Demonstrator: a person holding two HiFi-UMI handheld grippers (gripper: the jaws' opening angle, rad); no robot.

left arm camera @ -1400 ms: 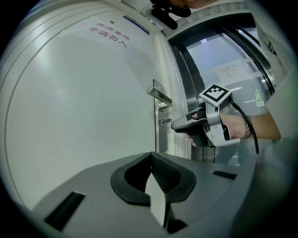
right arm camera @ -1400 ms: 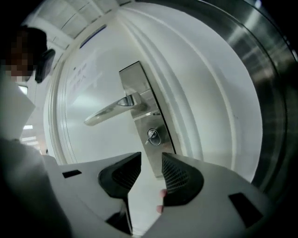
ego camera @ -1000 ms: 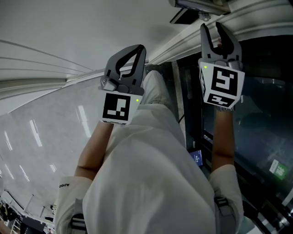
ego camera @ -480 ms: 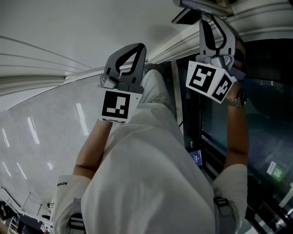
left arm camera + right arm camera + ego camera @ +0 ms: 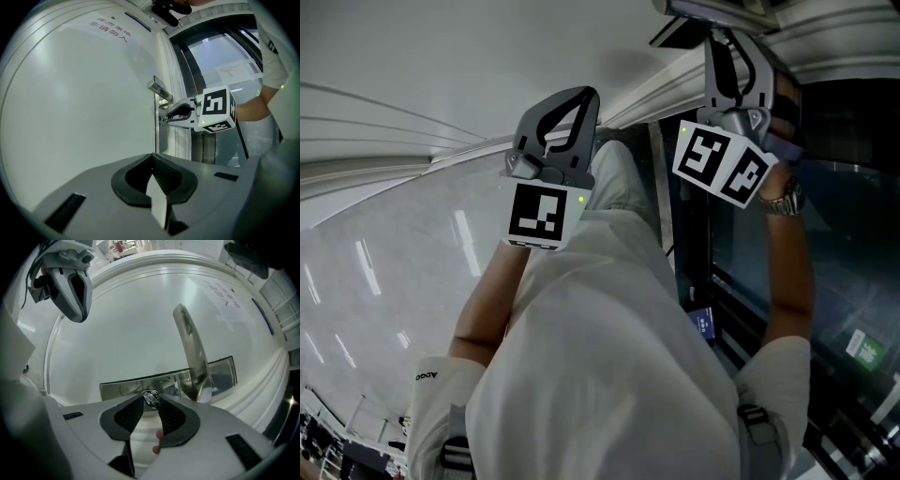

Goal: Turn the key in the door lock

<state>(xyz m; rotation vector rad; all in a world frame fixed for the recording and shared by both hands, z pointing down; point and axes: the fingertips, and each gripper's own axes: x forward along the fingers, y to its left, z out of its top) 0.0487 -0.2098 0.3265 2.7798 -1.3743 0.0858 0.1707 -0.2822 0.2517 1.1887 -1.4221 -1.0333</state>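
Observation:
The small metal key sticks out of the steel lock plate on the white door, just left of the lever handle. My right gripper has its two dark pads pressed on the key's head; its jaws have just been closing with the key between them. In the head view this right gripper reaches up to the door's edge, its marker cube tilted. My left gripper hangs shut and empty in front of the white door, well left of the lock. The left gripper view shows its pads together.
The white door fills the left of the scene. A dark glass panel in a black frame stands at the right. A door closer sits at the top of the frame. Printed characters mark the door's upper part.
The right gripper has rolled about its own axis at the lock, so its marker cube now sits tilted and the wrist shows a watch. The left gripper has stayed where it was.

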